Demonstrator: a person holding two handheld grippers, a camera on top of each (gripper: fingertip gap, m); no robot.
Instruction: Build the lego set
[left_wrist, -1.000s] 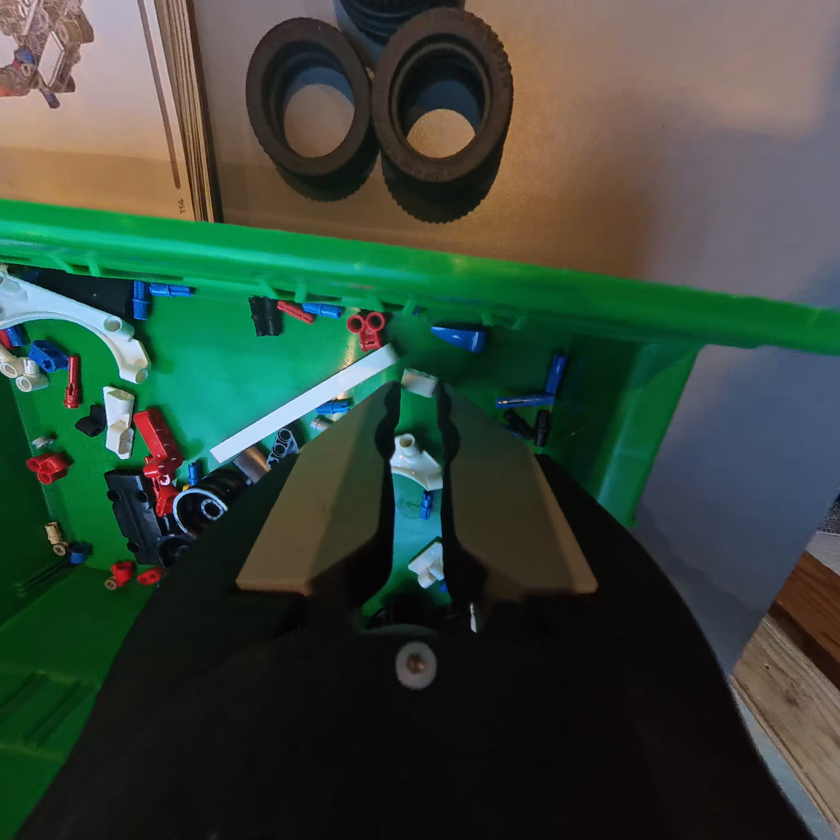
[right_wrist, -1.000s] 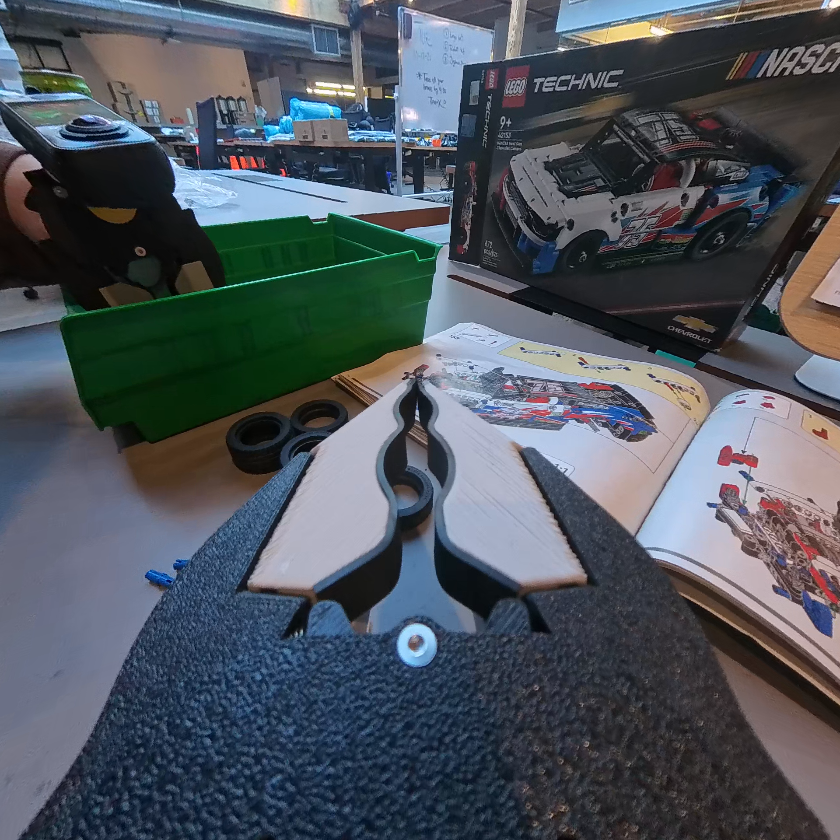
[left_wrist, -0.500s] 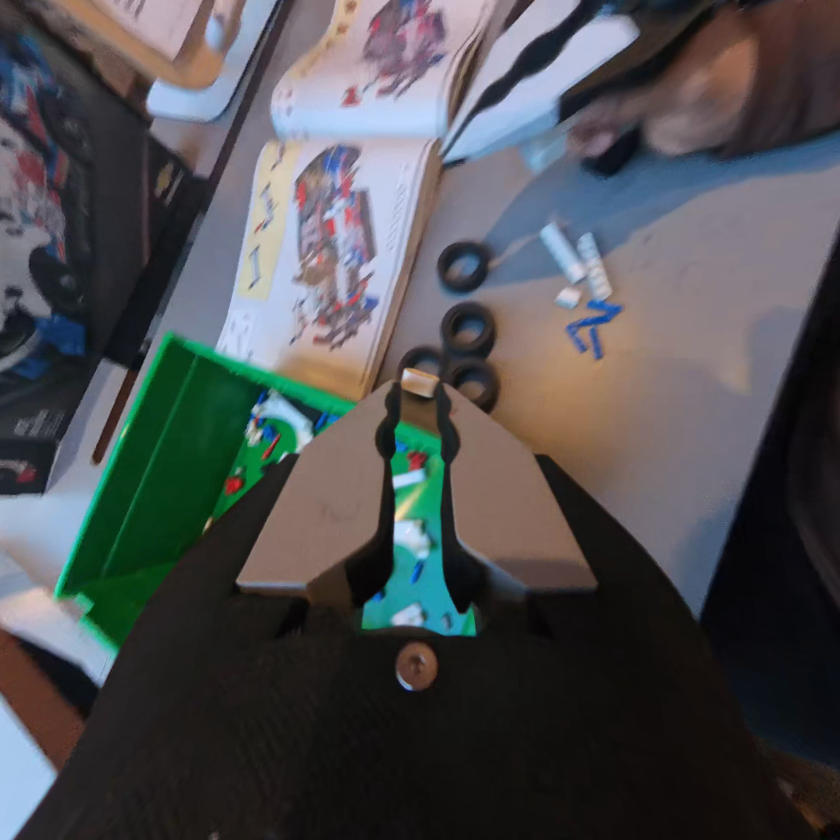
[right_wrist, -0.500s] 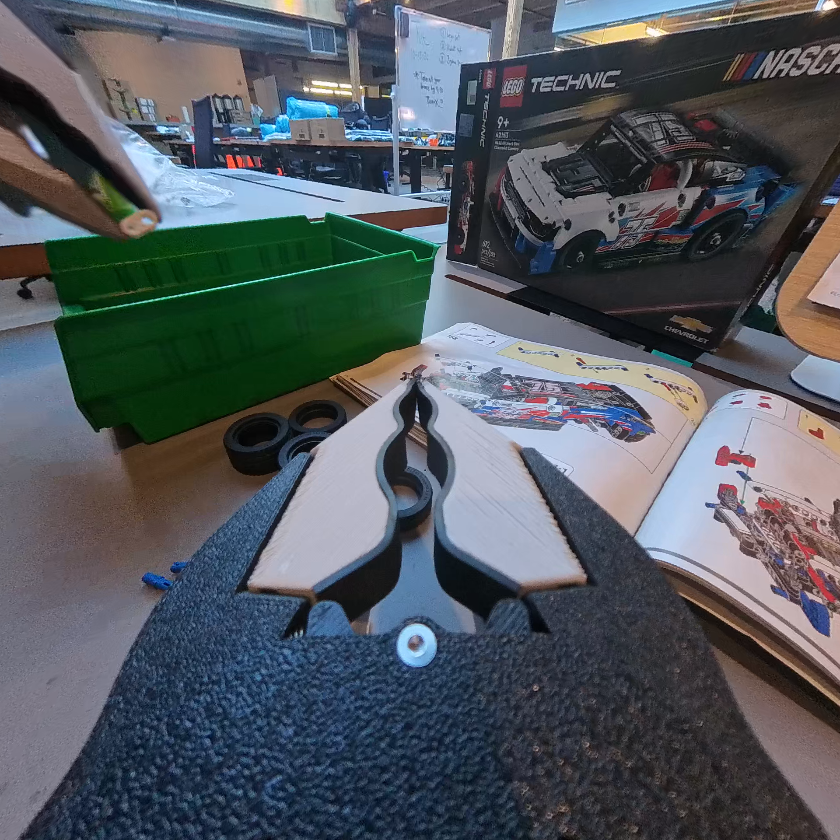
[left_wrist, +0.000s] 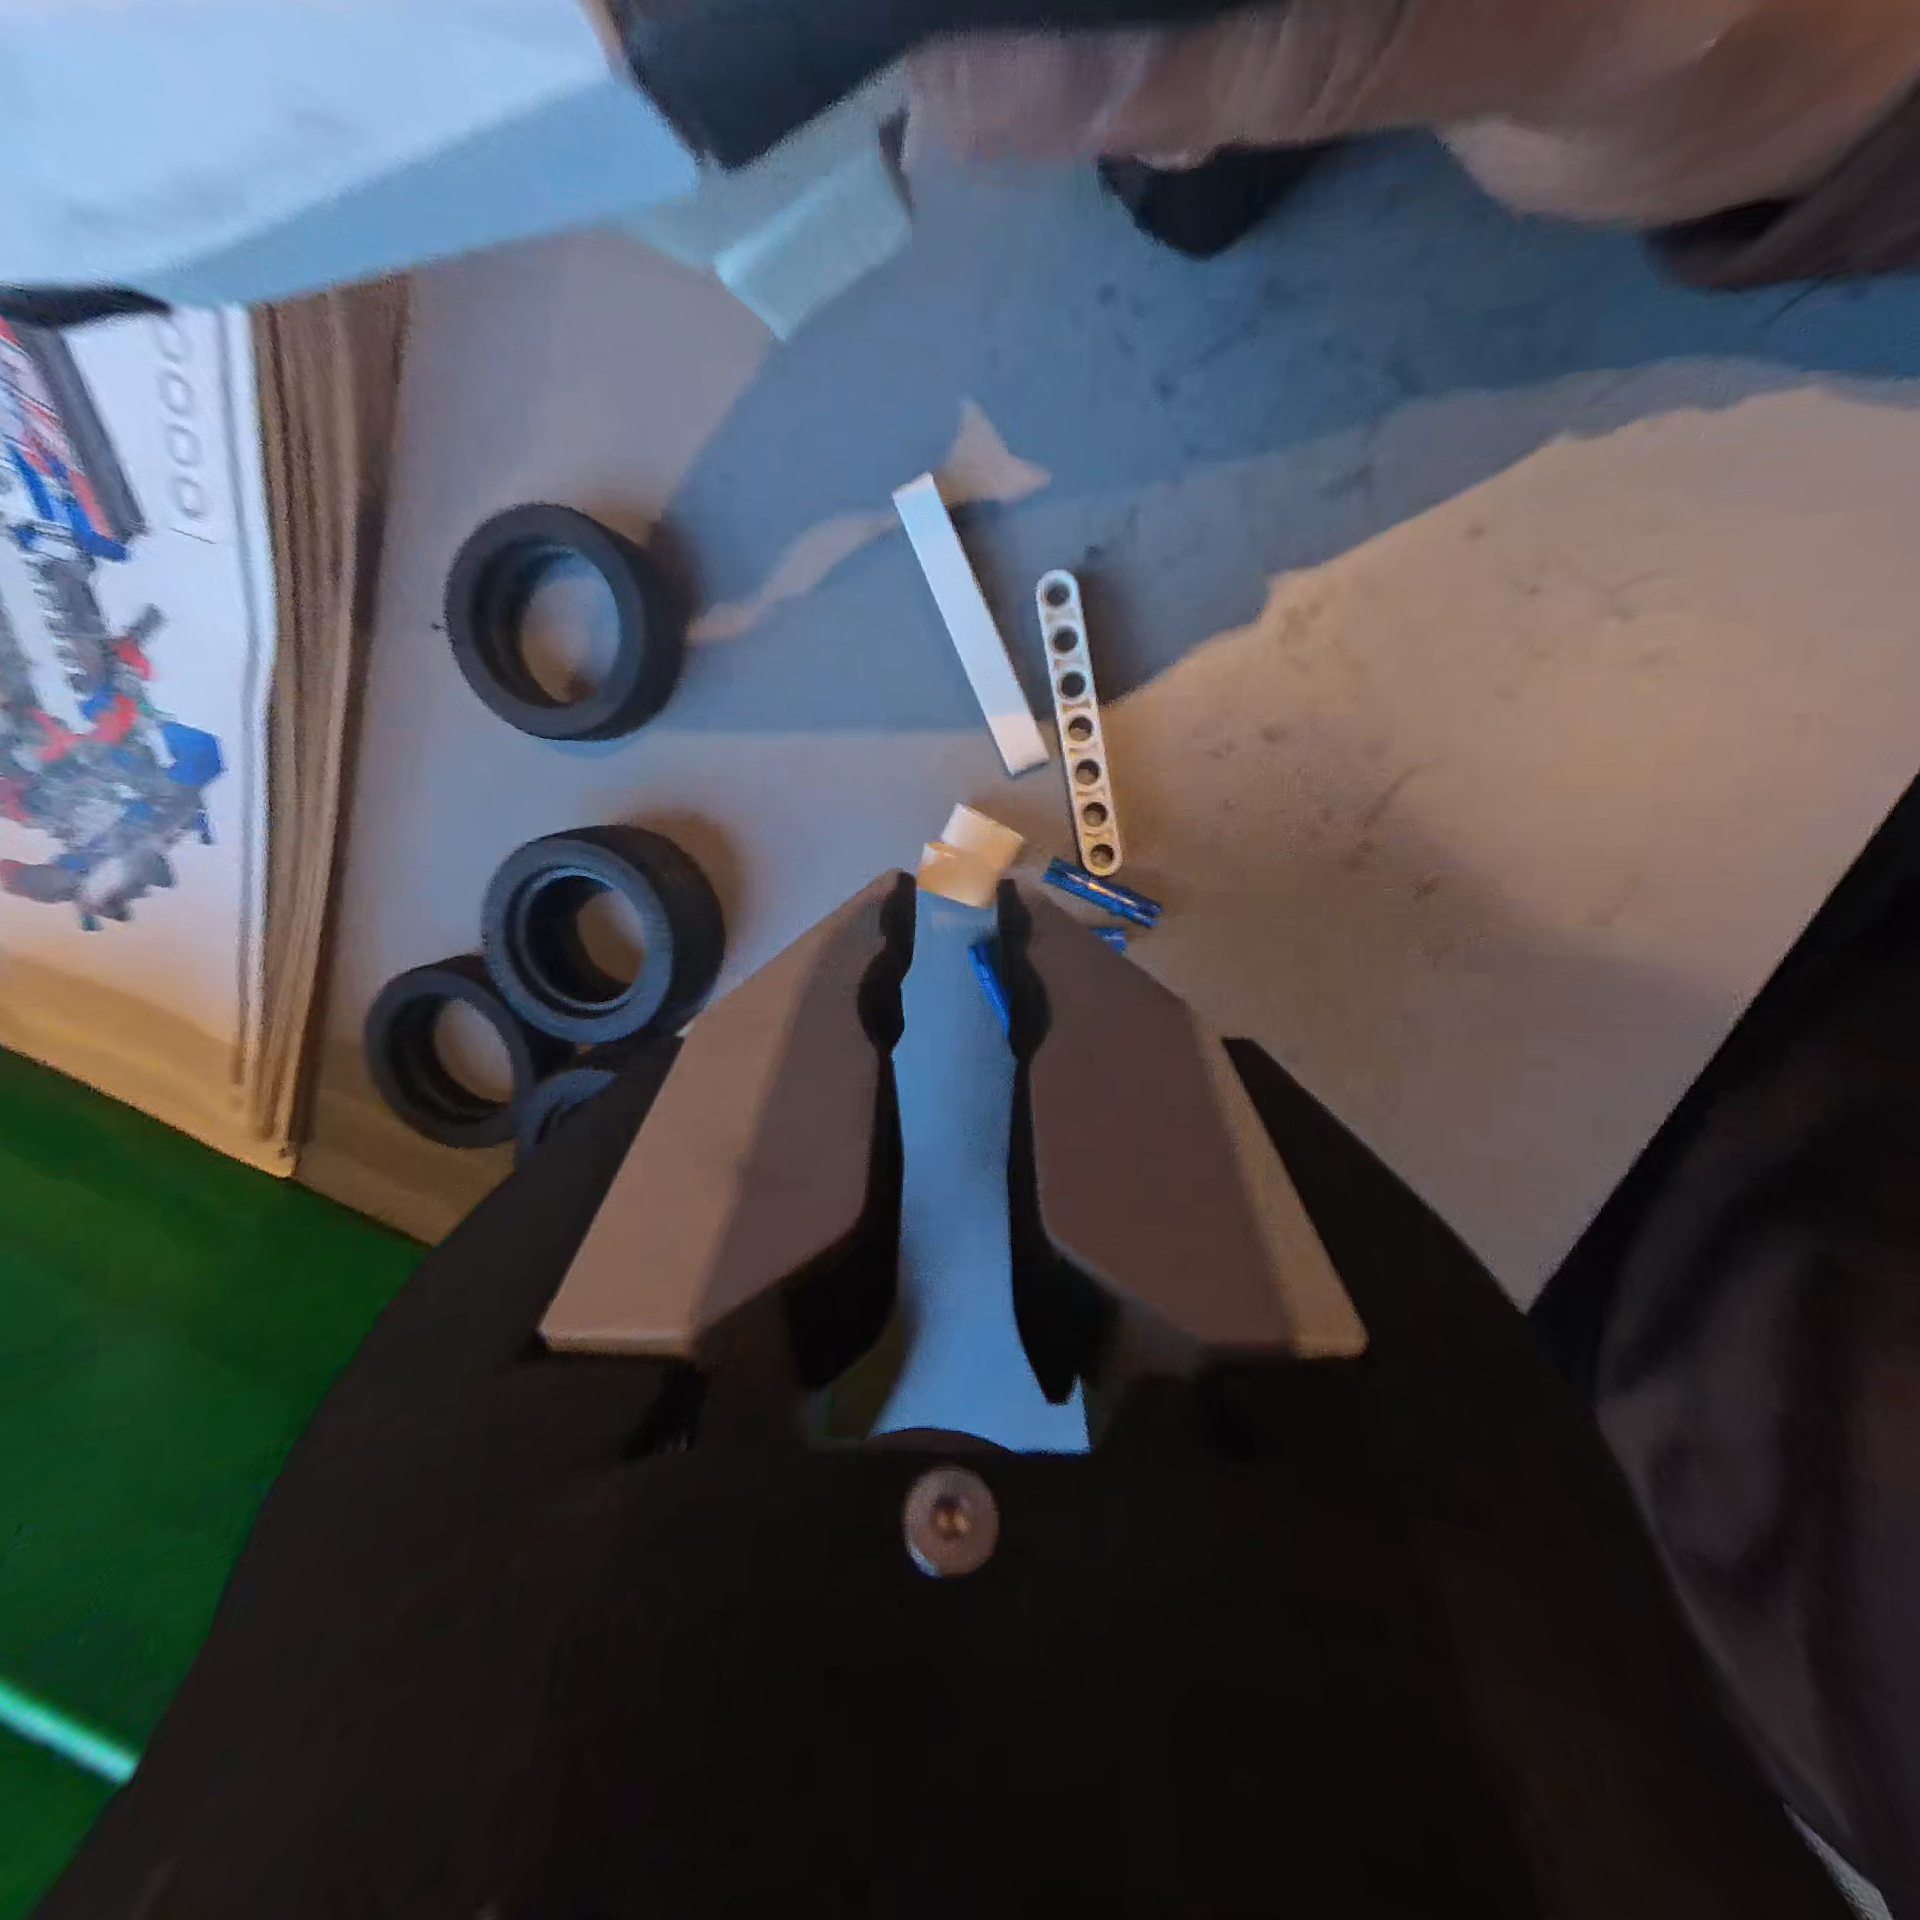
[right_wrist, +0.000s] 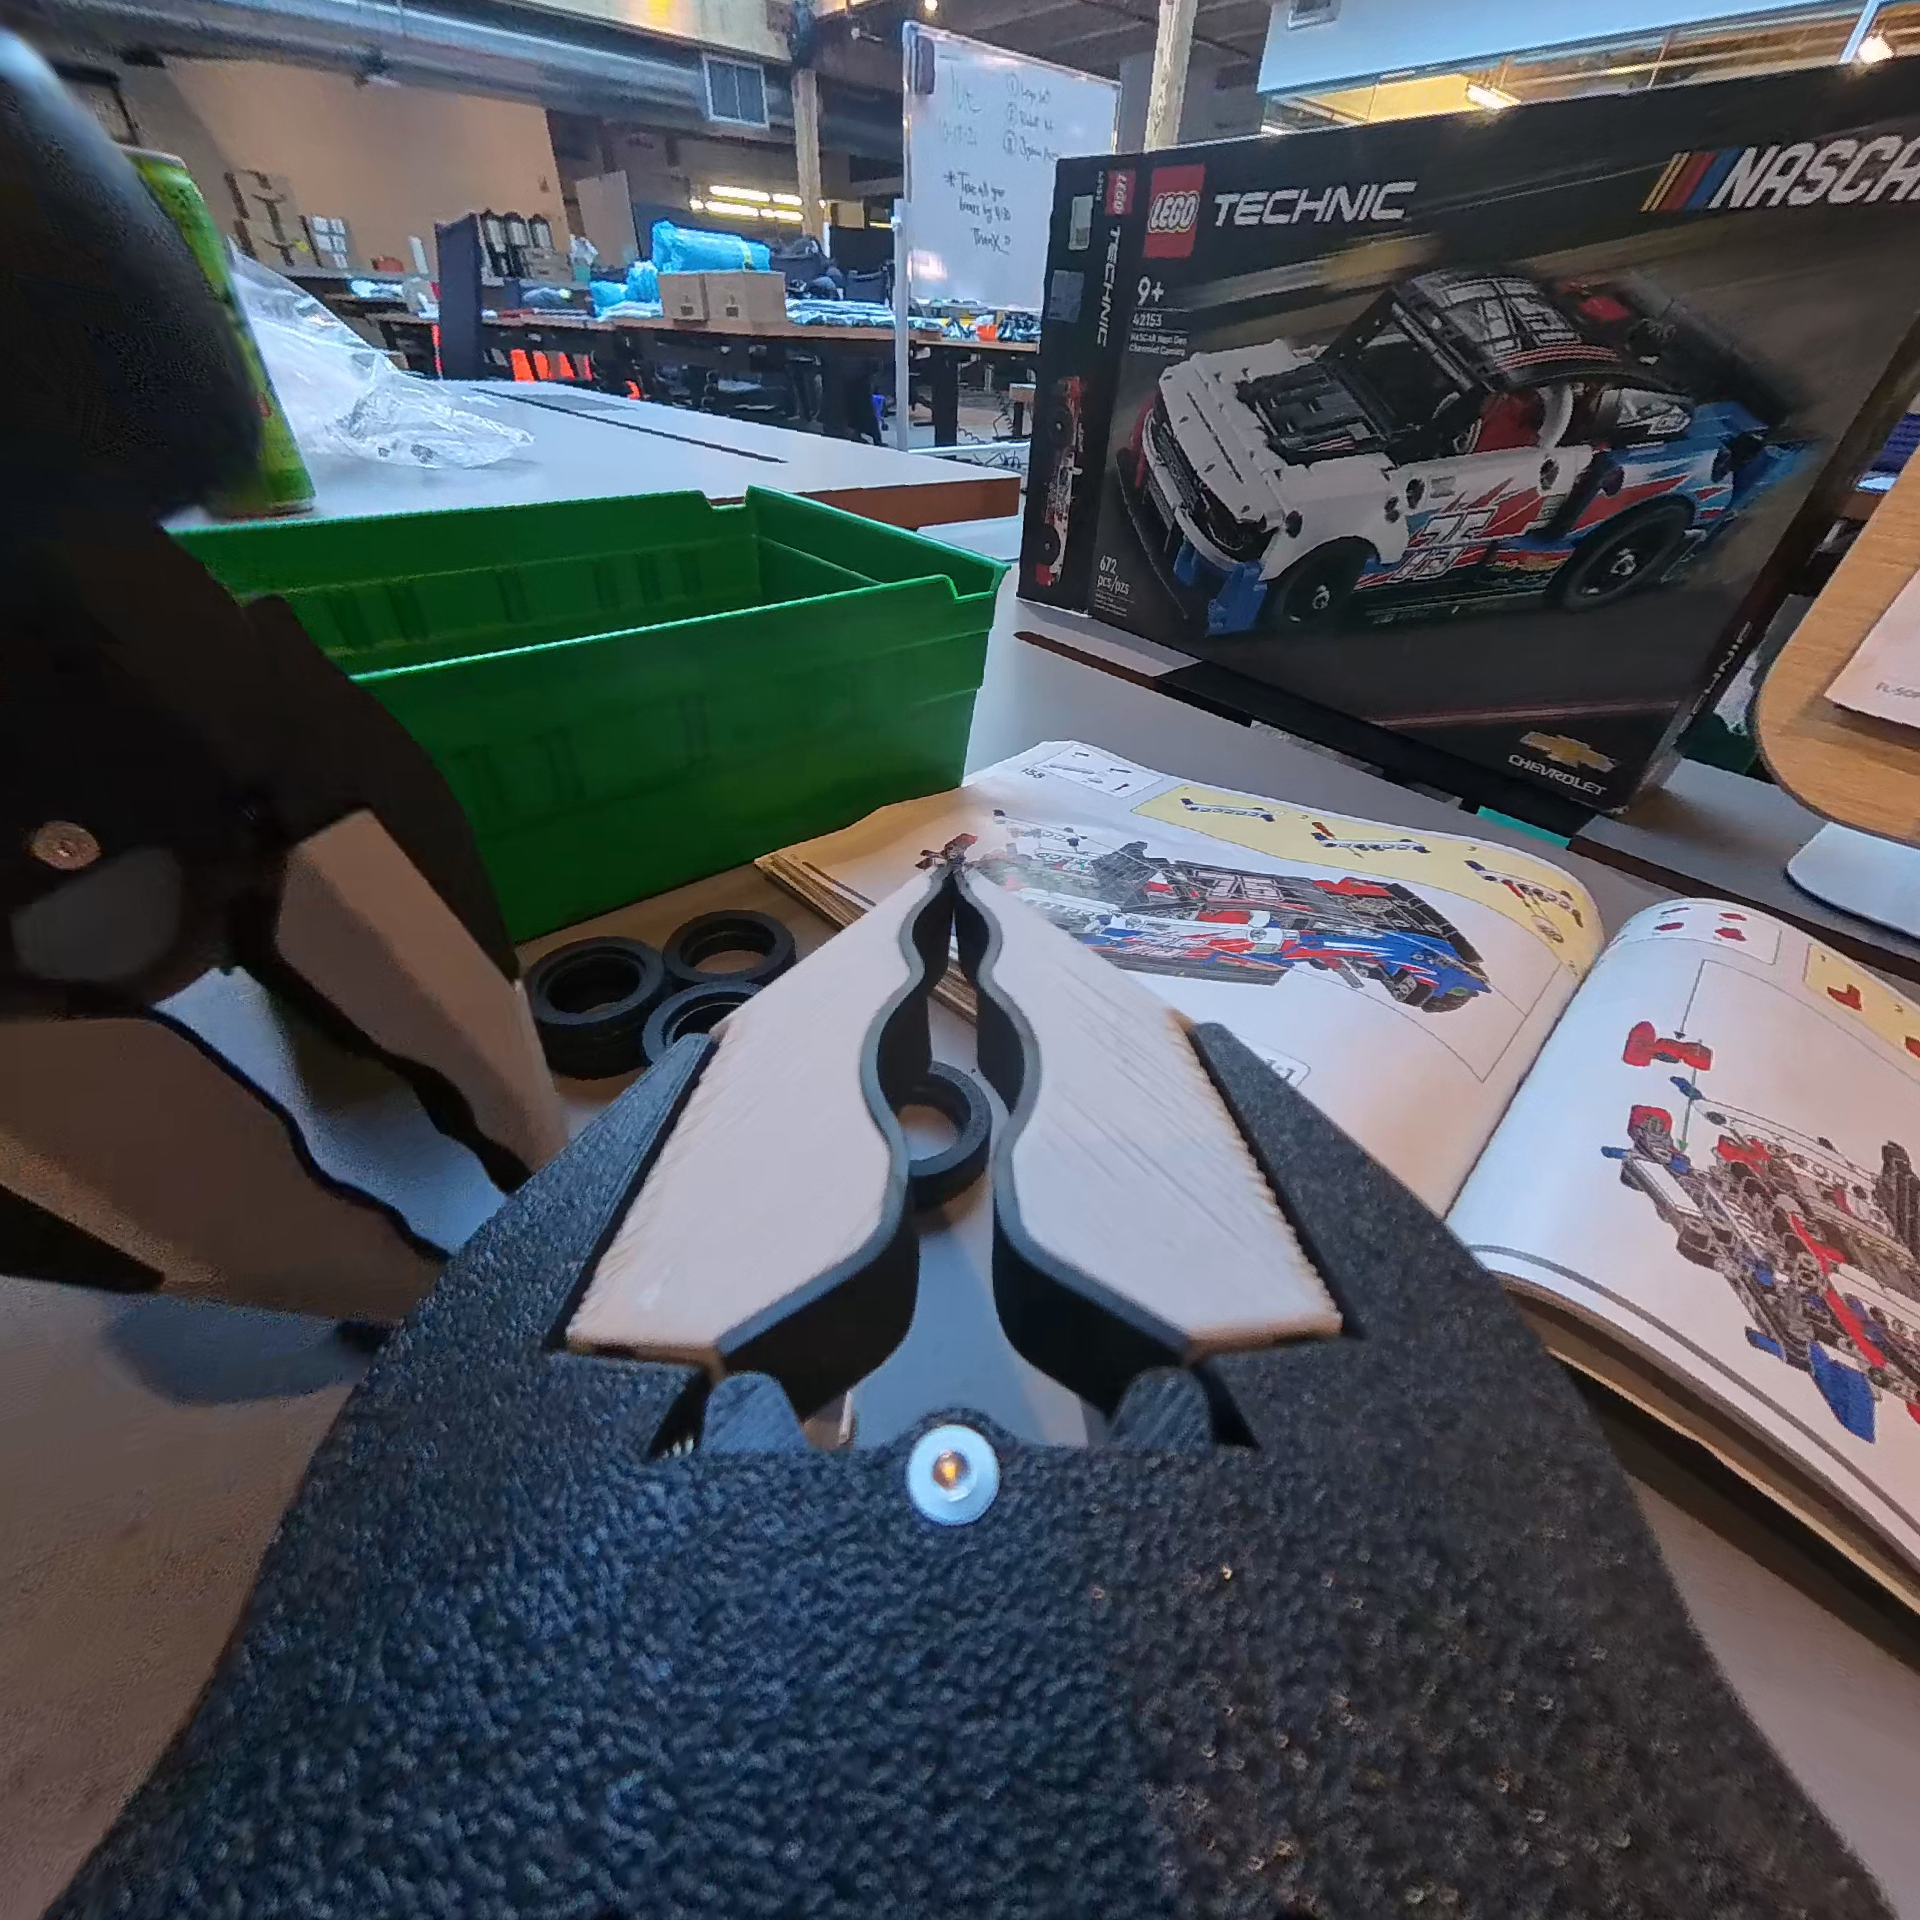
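My left gripper (left_wrist: 956, 899) is shut on a small white piece (left_wrist: 974, 854) at its fingertips and holds it over the table. Just beyond lie a flat white beam (left_wrist: 971, 623), a pale beam with holes (left_wrist: 1078, 719) and a few blue pins (left_wrist: 1103, 896). Three black tyres (left_wrist: 566, 623) lie to the left. My right gripper (right_wrist: 952, 883) is shut and empty, low over the table, with one tyre (right_wrist: 943, 1135) showing through its gap. The left gripper's finger (right_wrist: 405, 966) shows at the left of the right wrist view.
The green parts bin (right_wrist: 675, 675) stands at the back left, its corner (left_wrist: 156, 1299) below my left gripper. The open instruction booklet (right_wrist: 1247, 935) lies to the right, the set's box (right_wrist: 1455, 468) behind it. A person's hand (left_wrist: 1455, 114) is blurred at the top. Spacing between my two grippers at the tips: around 12 cm.
My left gripper lifted the small white piece out of the green bin and swung it over to the loose beams and pins on the table. The right gripper has stayed still.
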